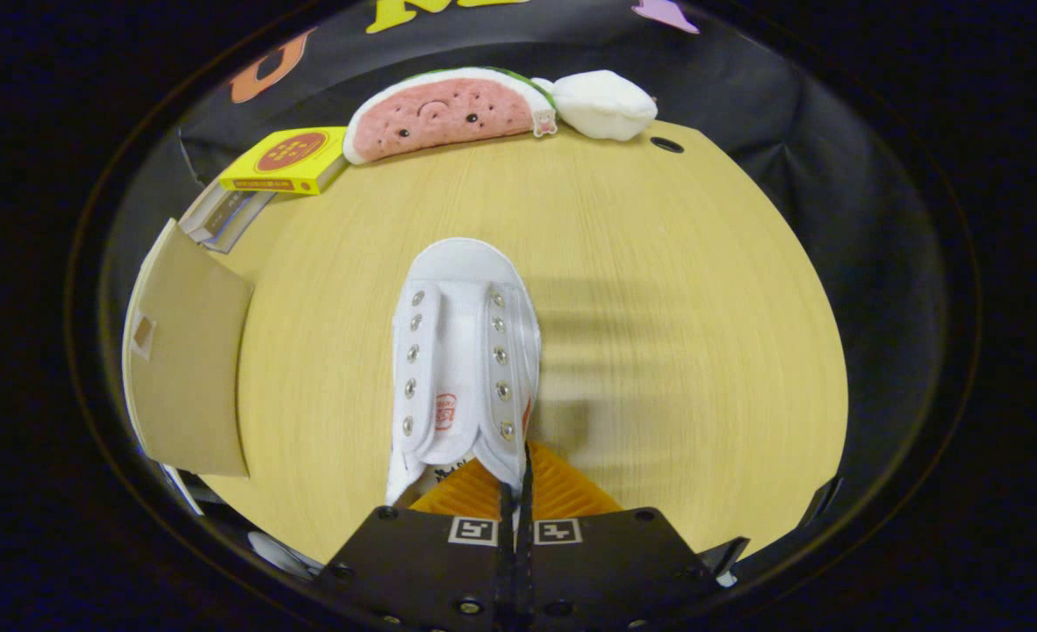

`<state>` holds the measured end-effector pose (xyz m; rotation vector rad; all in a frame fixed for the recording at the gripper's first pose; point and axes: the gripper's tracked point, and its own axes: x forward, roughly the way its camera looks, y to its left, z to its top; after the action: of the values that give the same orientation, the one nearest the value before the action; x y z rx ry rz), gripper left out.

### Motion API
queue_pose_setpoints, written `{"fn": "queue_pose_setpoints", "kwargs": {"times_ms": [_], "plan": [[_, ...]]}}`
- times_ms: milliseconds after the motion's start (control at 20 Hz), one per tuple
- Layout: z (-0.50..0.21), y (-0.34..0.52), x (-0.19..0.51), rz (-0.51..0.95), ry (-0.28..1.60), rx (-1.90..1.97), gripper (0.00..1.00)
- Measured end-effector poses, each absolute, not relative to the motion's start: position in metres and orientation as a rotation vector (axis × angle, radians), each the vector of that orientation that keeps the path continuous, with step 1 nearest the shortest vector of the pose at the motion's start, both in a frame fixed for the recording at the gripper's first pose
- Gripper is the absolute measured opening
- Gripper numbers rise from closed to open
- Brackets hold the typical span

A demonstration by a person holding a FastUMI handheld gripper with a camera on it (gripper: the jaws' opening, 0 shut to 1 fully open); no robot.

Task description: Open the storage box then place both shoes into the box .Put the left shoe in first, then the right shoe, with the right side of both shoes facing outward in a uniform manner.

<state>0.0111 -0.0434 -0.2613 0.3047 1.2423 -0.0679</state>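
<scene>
I have the gripper (518, 478) pinched narrow on the white shoe (465, 360), apparently its heel collar, toe at twelve o'clock, for carrying to the box (189, 369) at nine.

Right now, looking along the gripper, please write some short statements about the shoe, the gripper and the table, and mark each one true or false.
1. The gripper is shut on the white shoe. True.
2. The shoe's toe points toward the fingers. False: the toe points away, toward the watermelon plush.
3. A yellow box lies beside the plush. True.
4. The shoe has laces tied. False: its eyelets are bare.
5. A brown cardboard flap stands beside the shoe. True.
</scene>
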Motion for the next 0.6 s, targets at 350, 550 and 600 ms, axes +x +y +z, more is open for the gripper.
{"fn": "queue_pose_setpoints", "kwargs": {"times_ms": [350,550,600], "plan": [[-0.245,-0.038,0.002,-0.074,1.225,0.469,0.0],[-0.22,-0.019,-0.006,-0.051,1.196,0.542,0.0],[-0.213,-0.013,-0.007,-0.046,1.187,0.554,0.0]]}}
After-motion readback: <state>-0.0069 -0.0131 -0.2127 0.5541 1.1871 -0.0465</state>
